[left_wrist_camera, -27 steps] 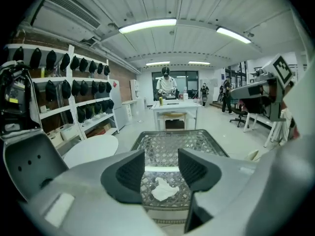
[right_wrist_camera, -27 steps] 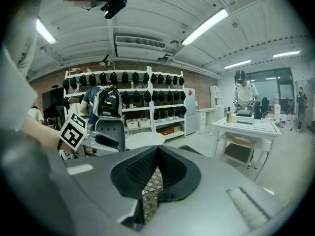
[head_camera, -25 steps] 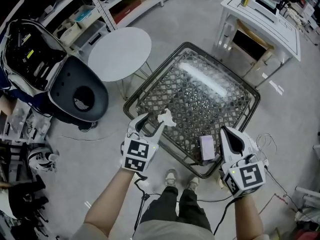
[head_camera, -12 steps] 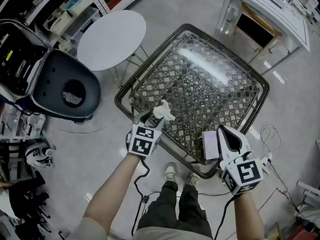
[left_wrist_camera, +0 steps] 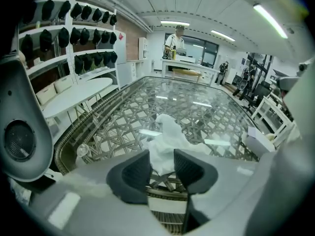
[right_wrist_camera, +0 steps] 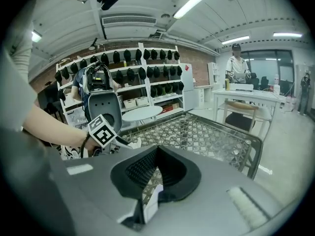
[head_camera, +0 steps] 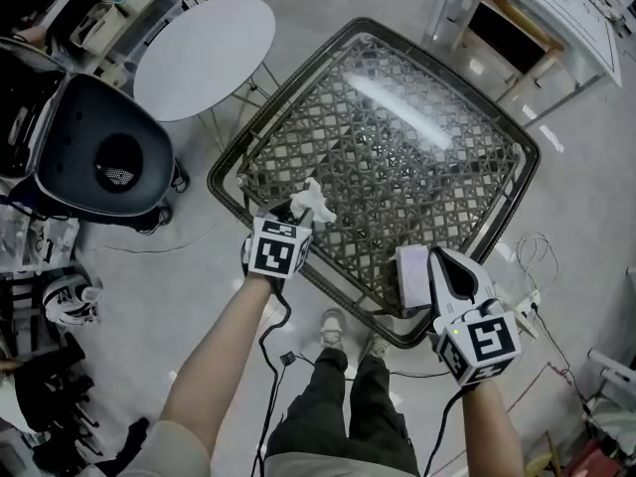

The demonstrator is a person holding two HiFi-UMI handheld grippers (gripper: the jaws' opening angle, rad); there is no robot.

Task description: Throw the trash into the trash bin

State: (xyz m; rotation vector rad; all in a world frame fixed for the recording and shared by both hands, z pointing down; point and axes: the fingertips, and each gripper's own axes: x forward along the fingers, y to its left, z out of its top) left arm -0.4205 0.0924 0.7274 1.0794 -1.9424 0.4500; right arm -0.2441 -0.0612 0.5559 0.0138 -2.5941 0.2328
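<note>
1. Grey floor (head_camera: 199, 266) runs under everything; at far left stands a dark grey shell with a round hole (head_camera: 94, 152), and I cannot tell whether it is a chair or a bin.
2. Just right of it is a round white table (head_camera: 204, 56).
3. My left gripper (head_camera: 298, 210) points down at the near left edge of the glass-topped wicker table (head_camera: 397, 137). Its jaws have just been closing but stand apart, with the crumpled white tissue (head_camera: 314, 199) between them. The tissue rests on the glass and the pads sit right at its sides.
4. A small white box (head_camera: 411, 277) lies on the table's near right edge.
5. My right gripper (head_camera: 444, 264) is just beside that box, its jaws together and gripping nothing.
6. A white desk (head_camera: 537, 8) stands at the upper right.
</note>
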